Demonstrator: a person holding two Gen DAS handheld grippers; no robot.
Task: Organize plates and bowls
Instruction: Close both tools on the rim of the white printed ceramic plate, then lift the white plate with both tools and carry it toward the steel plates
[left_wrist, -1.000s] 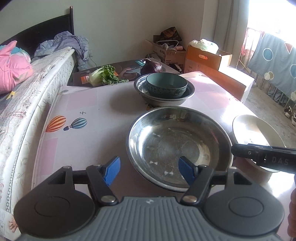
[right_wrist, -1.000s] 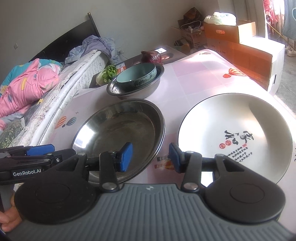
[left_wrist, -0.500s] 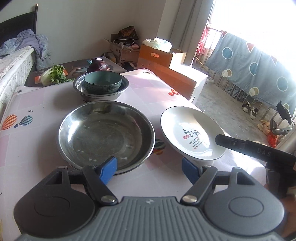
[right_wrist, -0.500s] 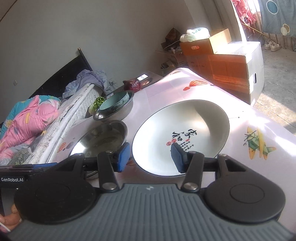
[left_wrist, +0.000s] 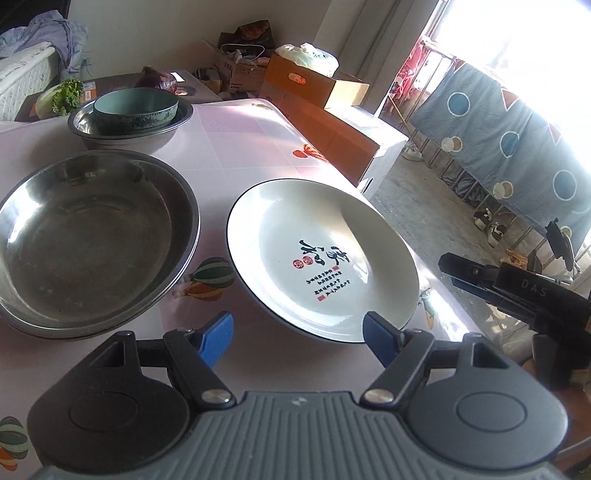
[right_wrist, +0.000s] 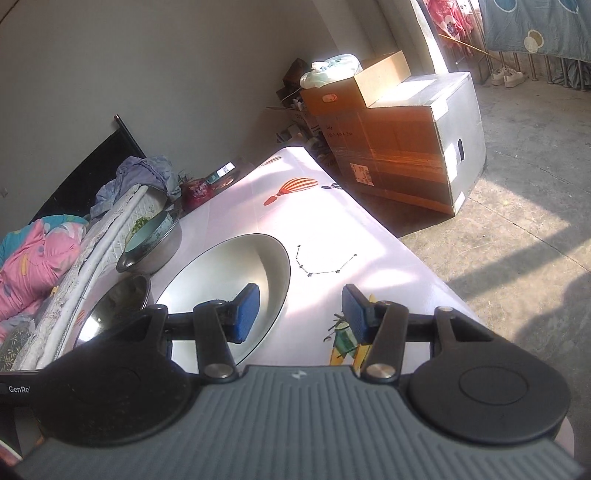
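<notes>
A white plate (left_wrist: 321, 258) with black and red calligraphy lies on the pink tablecloth, right of a wide steel plate (left_wrist: 92, 240). Behind them a teal bowl (left_wrist: 135, 107) sits inside a steel bowl (left_wrist: 173, 127). My left gripper (left_wrist: 299, 338) is open, its blue pads either side of the white plate's near rim without touching it. My right gripper (right_wrist: 301, 314) is open too. Its left pad hangs over the white plate (right_wrist: 221, 280) and its right pad over the cloth, so the plate's right rim lies between them. The right gripper's body (left_wrist: 517, 291) shows beyond the plate's right side.
The table edge (right_wrist: 406, 243) drops to the floor just right of the plate. Cardboard boxes (right_wrist: 399, 147) stand past the far corner. A bed with pink bedding (right_wrist: 33, 266) runs along the left. A red onion (left_wrist: 160, 79) and a lettuce (left_wrist: 62, 98) lie behind the bowls.
Both grippers have swung right, from the steel plate over to the white plate. Both sets of jaws stand a little wider than before.
</notes>
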